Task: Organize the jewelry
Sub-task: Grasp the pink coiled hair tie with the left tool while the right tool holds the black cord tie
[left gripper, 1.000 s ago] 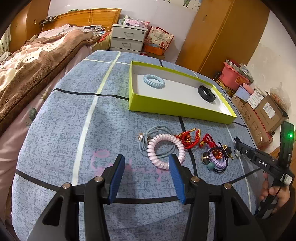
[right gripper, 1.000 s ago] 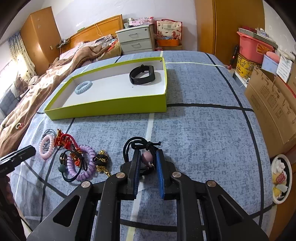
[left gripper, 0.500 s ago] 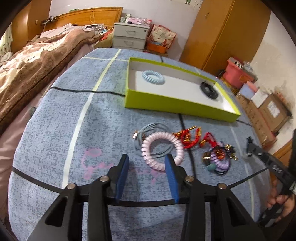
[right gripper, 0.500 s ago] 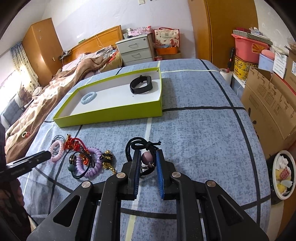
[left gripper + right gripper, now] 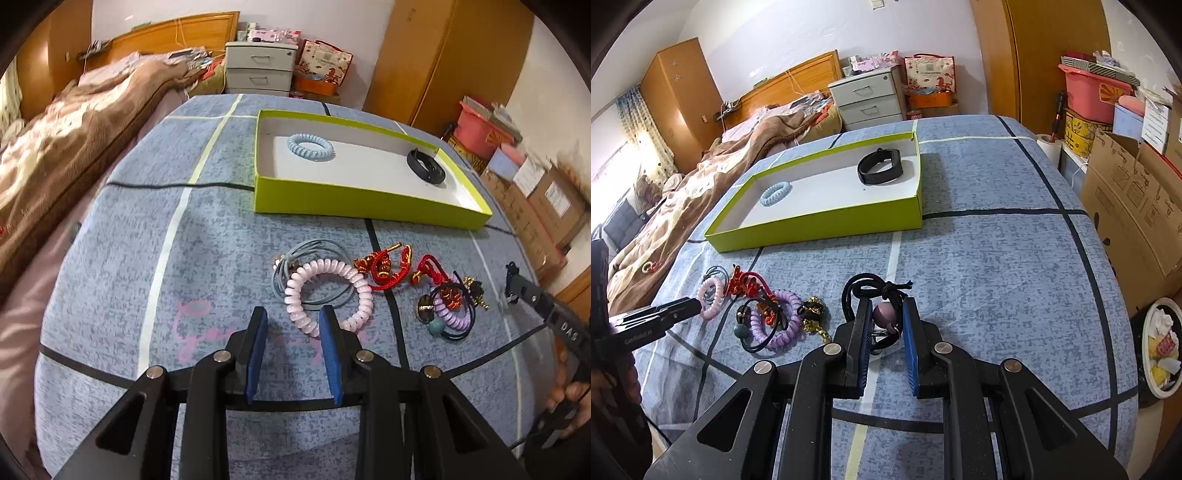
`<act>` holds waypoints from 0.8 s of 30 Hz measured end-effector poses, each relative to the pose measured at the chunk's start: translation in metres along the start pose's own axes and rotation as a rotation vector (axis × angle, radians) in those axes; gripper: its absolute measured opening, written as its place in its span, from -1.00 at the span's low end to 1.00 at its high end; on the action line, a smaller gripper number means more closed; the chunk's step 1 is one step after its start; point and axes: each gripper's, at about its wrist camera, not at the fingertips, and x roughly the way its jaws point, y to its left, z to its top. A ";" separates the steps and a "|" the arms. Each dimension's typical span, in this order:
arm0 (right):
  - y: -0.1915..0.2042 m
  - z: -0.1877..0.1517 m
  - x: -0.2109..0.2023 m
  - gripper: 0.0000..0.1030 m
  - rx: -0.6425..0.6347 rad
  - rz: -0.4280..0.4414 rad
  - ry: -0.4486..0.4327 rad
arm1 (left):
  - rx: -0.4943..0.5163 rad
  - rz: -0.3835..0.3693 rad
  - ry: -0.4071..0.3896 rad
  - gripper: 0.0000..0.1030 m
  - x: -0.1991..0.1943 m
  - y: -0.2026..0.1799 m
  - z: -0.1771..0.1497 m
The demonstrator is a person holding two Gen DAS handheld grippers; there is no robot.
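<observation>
Left gripper (image 5: 293,325): blue pads apart, jaws have just been closing; nothing pinched. It sits at the near edge of the pink plastic spiral hair tie (image 5: 327,291), whose near arc lies beside the right pad; contact cannot be confirmed.

Right gripper (image 5: 886,317): clamped on the black cord hair tie with a mauve bead (image 5: 884,308); bead sits between the pads, cord loops stick out past the fingertips.

The surface is a bed covered with a blue-grey sheet with dark and pale stripes (image 5: 979,251). On it is a lime-green shallow cardboard box with a white interior (image 5: 354,203), holding a pale-blue spiral hair tie (image 5: 310,147) and a black wristband (image 5: 425,170), well apart.

Loose on the sheet, near the pink tie: grey elastic loops (image 5: 314,254) under it, red knotted cords with gold charms (image 5: 388,264), and a purple spiral hair tie tangled with dark elastics (image 5: 448,310).
</observation>
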 end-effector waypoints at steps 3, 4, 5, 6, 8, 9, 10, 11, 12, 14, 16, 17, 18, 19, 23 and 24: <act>0.000 0.000 0.001 -0.67 0.002 0.000 0.002 | -0.023 -0.009 0.007 -0.40 0.004 0.003 0.004; 0.000 0.000 0.001 -0.67 0.003 0.000 0.004 | -0.036 -0.014 0.016 -0.40 0.006 0.004 0.005; 0.000 0.000 0.001 -0.67 0.003 0.001 0.004 | -0.038 -0.012 0.018 -0.41 0.008 0.004 0.006; 0.001 0.000 0.002 -0.67 0.002 0.001 0.004 | -0.027 -0.001 0.014 -0.41 0.008 0.003 0.006; 0.000 0.000 0.002 -0.67 0.002 0.001 0.004 | -0.009 0.018 0.010 -0.41 0.009 -0.001 0.005; 0.000 0.000 0.002 -0.67 0.002 0.001 0.005 | 0.006 0.027 0.008 -0.41 0.009 -0.003 0.004; 0.000 0.000 0.002 -0.67 0.002 0.001 0.004 | 0.010 0.028 0.008 -0.41 0.008 -0.003 0.003; 0.000 0.000 0.001 -0.67 0.003 0.001 0.004 | 0.010 0.023 0.010 -0.45 0.007 -0.003 0.003; 0.001 0.000 0.002 -0.67 0.003 0.001 0.004 | 0.021 0.023 0.010 -0.50 0.007 -0.004 0.002; 0.001 0.000 0.001 -0.67 0.003 0.000 0.003 | 0.032 0.036 0.010 -0.65 0.006 -0.003 0.000; 0.001 0.000 0.002 -0.67 0.000 0.003 0.006 | 0.025 0.032 0.011 -0.71 0.004 -0.001 -0.001; 0.002 -0.001 0.003 -0.67 0.000 0.004 0.008 | 0.024 0.029 0.011 -0.77 0.003 -0.001 -0.002; 0.002 -0.001 0.002 -0.67 -0.002 0.004 0.007 | 0.029 0.023 0.012 -0.77 0.002 -0.001 -0.003; 0.003 -0.002 0.002 -0.67 -0.004 0.005 0.006 | 0.033 0.015 0.011 -0.78 0.001 -0.002 -0.004; 0.004 -0.002 0.002 -0.67 -0.005 0.000 0.003 | 0.029 0.011 -0.003 -0.80 -0.001 -0.002 -0.005; 0.003 -0.002 0.002 -0.67 -0.002 -0.001 0.002 | 0.033 0.012 -0.003 -0.80 -0.001 -0.002 -0.006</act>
